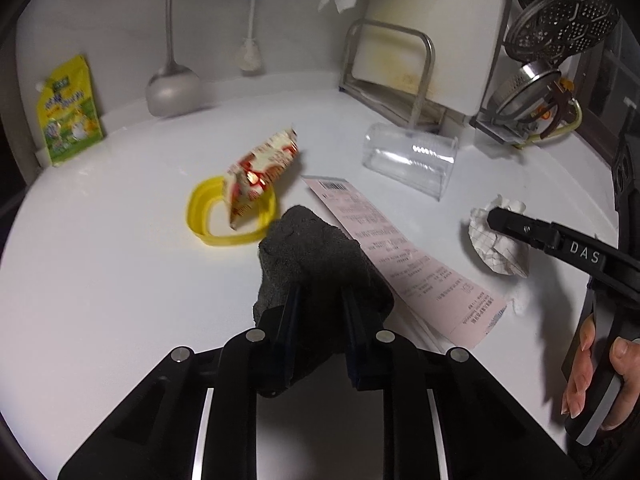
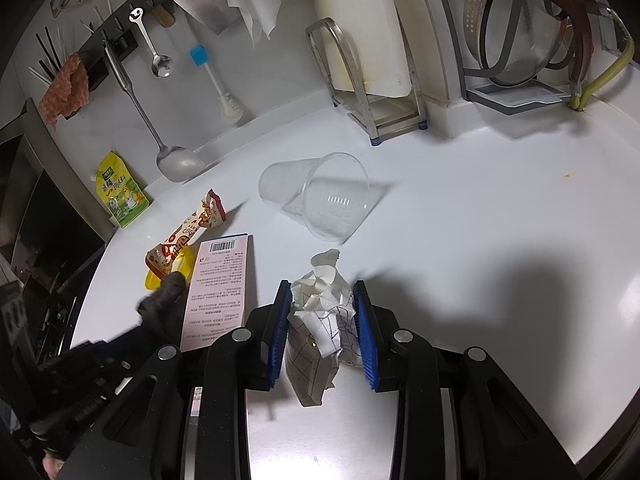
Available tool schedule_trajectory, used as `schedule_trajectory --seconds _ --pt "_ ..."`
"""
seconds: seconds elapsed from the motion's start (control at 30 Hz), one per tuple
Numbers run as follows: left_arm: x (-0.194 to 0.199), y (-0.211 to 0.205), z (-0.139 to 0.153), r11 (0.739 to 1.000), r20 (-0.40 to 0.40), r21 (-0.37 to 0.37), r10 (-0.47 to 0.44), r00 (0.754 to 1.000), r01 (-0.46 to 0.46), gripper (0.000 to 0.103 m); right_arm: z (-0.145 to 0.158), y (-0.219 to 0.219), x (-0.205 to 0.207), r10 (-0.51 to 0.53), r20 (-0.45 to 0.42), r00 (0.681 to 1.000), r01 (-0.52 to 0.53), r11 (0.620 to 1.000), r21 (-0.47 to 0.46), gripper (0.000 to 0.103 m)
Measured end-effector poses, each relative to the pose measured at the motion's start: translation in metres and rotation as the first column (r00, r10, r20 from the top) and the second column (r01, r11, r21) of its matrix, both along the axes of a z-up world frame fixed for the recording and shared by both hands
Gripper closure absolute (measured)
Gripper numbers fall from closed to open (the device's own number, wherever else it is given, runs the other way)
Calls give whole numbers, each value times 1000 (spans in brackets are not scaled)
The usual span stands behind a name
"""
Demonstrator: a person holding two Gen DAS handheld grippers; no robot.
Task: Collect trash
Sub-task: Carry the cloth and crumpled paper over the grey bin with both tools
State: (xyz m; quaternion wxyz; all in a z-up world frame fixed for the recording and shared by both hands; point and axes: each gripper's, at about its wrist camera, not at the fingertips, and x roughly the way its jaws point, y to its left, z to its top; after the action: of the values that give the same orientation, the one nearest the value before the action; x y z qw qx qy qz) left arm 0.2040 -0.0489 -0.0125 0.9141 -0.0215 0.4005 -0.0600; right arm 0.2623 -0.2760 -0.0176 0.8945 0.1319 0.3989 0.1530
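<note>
On the worktop point(image 2: 480, 220), my left hand-held gripper point(image 1: 316, 300) pinches a soft grey cloth point(image 1: 316, 256); my right hand-held gripper point(image 2: 322, 312) clamps light, crushable crumpled paper point(image 2: 324, 300) mid-wad.

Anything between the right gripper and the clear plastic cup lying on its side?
Nothing on the counter blocks it, but the right gripper is shut on crumpled paper, which sits between its fingers. Beyond that, bare white countertop runs to the clear plastic cup.
</note>
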Motion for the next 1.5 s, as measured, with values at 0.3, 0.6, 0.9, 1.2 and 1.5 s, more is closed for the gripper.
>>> schedule_trajectory --seconds 0.3,0.6,0.9,1.2,1.5 --pt "-14 17 28 999 85 30 36 996 -39 84 0 -1 0 -4 6 1000 4 1000 -1 73" --pt "-35 23 51 996 147 74 37 989 -48 85 3 -3 -12 -33 23 999 33 999 -9 73" --pt "-64 34 61 996 180 85 24 983 -40 85 32 5 -48 -70 113 991 76 996 -49 73" --pt "-105 42 66 996 207 86 -3 978 -15 85 32 34 -135 -81 124 989 92 992 -88 73" --pt "-156 44 62 996 216 91 -43 975 24 85 20 60 -217 -117 109 987 129 986 -105 73"
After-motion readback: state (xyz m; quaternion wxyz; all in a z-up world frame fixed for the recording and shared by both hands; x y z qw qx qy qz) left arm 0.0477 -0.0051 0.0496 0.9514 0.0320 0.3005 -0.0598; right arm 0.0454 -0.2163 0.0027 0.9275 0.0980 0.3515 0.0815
